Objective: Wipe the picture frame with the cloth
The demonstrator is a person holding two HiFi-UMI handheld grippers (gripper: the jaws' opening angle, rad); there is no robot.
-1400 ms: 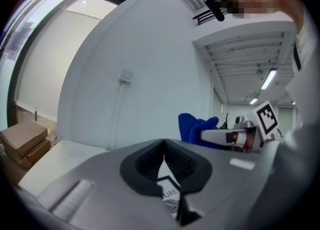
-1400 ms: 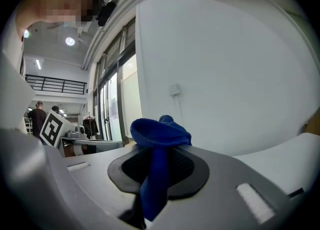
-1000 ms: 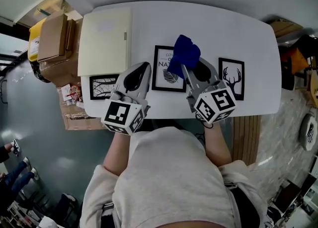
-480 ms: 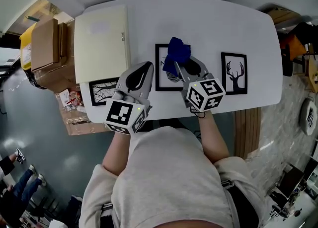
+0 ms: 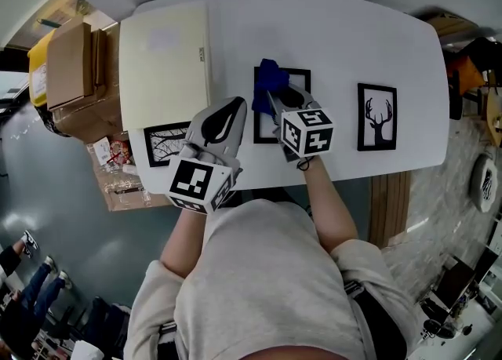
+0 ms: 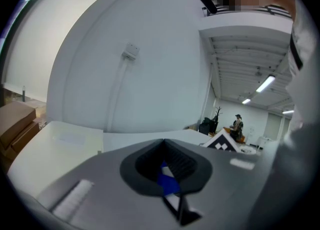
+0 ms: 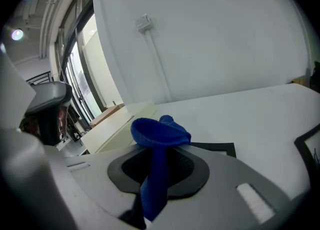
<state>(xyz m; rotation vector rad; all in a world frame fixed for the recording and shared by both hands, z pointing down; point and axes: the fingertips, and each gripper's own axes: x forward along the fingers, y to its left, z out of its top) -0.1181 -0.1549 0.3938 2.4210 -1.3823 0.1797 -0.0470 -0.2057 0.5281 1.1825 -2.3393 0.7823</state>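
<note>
Crumpled blue cloth over the black rectangular picture frame.
My right gripper pinches the cloth tight at the frame's 11 o'clock corner; my left gripper, grey jaws together and empty, sits at its 9 o'clock.

A white table with rounded corners stands against a plain white wall, where a thin cable channel drops from a small box. Cardboard boxes are stacked just beside the table's left end. The floor there is glossy grey-blue. Strip lights glow on the far ceiling, and tall windows let in daylight.
</note>
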